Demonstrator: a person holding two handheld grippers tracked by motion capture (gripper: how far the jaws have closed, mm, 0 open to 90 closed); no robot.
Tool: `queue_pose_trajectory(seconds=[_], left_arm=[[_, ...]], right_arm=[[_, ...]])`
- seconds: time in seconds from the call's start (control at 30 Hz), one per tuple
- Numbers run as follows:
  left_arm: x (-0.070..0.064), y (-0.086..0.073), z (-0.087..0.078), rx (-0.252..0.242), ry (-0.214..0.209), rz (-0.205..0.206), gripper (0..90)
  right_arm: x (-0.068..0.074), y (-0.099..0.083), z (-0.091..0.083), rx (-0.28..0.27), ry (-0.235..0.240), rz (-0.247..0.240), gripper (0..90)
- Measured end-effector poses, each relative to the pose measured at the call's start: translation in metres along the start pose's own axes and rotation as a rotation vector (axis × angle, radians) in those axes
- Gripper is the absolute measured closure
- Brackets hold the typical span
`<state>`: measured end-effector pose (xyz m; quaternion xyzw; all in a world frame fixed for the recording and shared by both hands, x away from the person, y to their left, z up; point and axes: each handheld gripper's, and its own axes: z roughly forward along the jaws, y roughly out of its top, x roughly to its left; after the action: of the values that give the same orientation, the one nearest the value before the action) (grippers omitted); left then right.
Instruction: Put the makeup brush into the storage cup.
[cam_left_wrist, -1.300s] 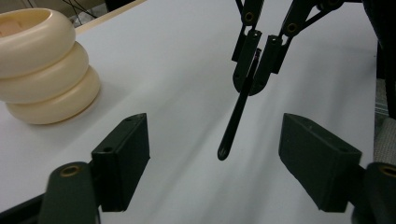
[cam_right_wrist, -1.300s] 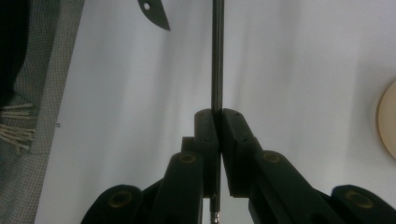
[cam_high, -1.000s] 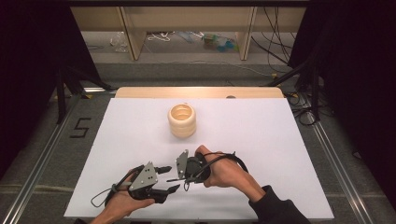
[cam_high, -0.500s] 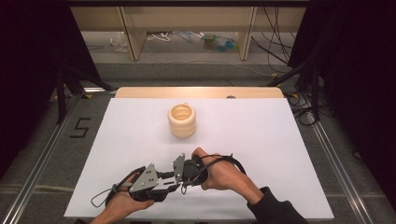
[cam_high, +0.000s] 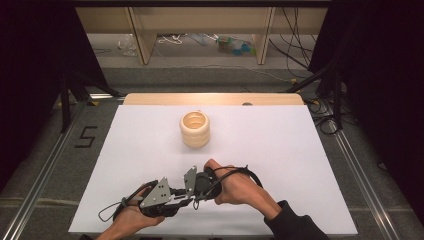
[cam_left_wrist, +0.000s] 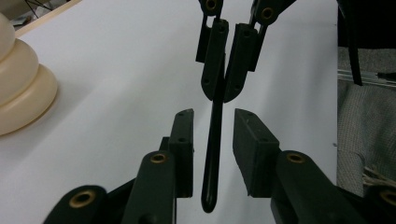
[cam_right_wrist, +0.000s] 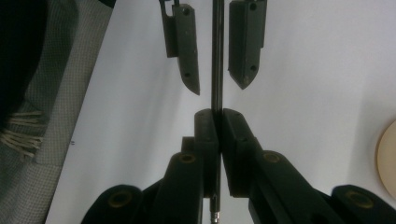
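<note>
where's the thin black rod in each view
high view: too small to tell, between the two grippers at bottom centre.
left gripper view: thin black rod upright at centre, between open jaws.
right gripper view: centre, clamped in the near jaws.
shared landmark: cream ring stack.

The counter (cam_high: 280, 150) carries a white sheet across nearly its whole top, with a strip of bare light wood exposed along the far edge. One item stands directly on the white surface — a cream, ribbed ring stack (cam_high: 194, 129), upright, open at the top, placed toward the far side and slightly left of centre. In the left gripper view the same ring stack (cam_left_wrist: 21, 79) sits at the left edge, its bulging tiers resting flush on the sheet. The counter stands on grey carpeted floor (cam_high: 50, 165) — a dark mark shaped like a "5" (cam_high: 86, 136) lies on the floor left of it.
</note>
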<state>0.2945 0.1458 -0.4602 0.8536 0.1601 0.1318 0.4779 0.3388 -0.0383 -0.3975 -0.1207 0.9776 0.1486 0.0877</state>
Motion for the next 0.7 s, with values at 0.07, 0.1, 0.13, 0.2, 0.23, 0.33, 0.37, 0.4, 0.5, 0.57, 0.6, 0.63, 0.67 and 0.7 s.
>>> queue_pose_trajectory(seconds=[0.07, 0.1, 0.13, 0.2, 0.23, 0.33, 0.37, 0.4, 0.5, 0.57, 0.6, 0.63, 0.67, 0.7], left_arm=[[0.0004, -0.0002, -0.0003, 0.0, -0.001, 0.002, 70.5], [0.0007, -0.0003, -0.0004, 0.001, 0.0, 0.005, 70.6], [0.0009, -0.0004, -0.0005, 0.001, 0.0, 0.006, 70.7], [0.0009, -0.0004, -0.0006, 0.003, -0.001, 0.008, 71.5], [0.0007, -0.0004, -0.0005, 0.004, -0.003, 0.008, 72.1], [0.0006, -0.0005, -0.0005, 0.005, -0.009, 0.01, 74.0], [0.0006, -0.0007, 0.0, 0.0, -0.013, 0.013, 75.2], [0.001, -0.0005, -0.0008, 0.011, -0.014, 0.023, 76.1], [0.0009, -0.0007, -0.0008, 0.015, -0.02, 0.026, 77.6], [0.0007, -0.001, -0.0007, 0.01, -0.022, 0.025, 78.8], [0.0003, -0.001, -0.0006, 0.004, -0.025, 0.017, 79.3], [0.0005, -0.0011, -0.0007, 0.002, -0.026, 0.019, 80.1], [0.0006, -0.0012, -0.0008, 0.001, -0.026, 0.019, 81.0], [0.0006, -0.0014, -0.0006, 0.001, -0.026, 0.017, 81.1]], right_arm=[[0.0006, 0.0008, -0.001, 0.006, -0.004, 0.0, 85.5], [0.0012, 0.0011, -0.0014, 0.007, -0.006, 0.004, 85.5], [0.0009, 0.0012, -0.0013, 0.003, 0.0, 0.001, 85.5], [0.0002, 0.0013, -0.0002, -0.004, 0.005, -0.008, 85.5], [0.0001, 0.0012, 0.0003, -0.006, 0.005, -0.014, 85.5], [0.0016, 0.0019, -0.0008, 0.005, 0.002, -0.005, 85.5], [0.0015, 0.0018, -0.0009, 0.003, 0.001, -0.004, 85.5], [0.0015, 0.0018, -0.0011, 0.003, 0.002, -0.004, 85.5], [0.0016, 0.0019, -0.001, 0.0, 0.005, -0.009, 85.5], [0.0021, 0.0026, -0.0009, 0.001, 0.0, -0.015, 85.5], [0.0016, 0.0028, -0.0005, -0.004, 0.003, -0.026, 85.5], [0.0024, 0.0031, -0.001, 0.004, 0.0, -0.021, 85.5], [0.0026, 0.0031, -0.001, 0.004, 0.002, -0.022, 85.5], [0.0027, 0.0031, -0.0009, 0.005, 0.002, -0.022, 85.5]])
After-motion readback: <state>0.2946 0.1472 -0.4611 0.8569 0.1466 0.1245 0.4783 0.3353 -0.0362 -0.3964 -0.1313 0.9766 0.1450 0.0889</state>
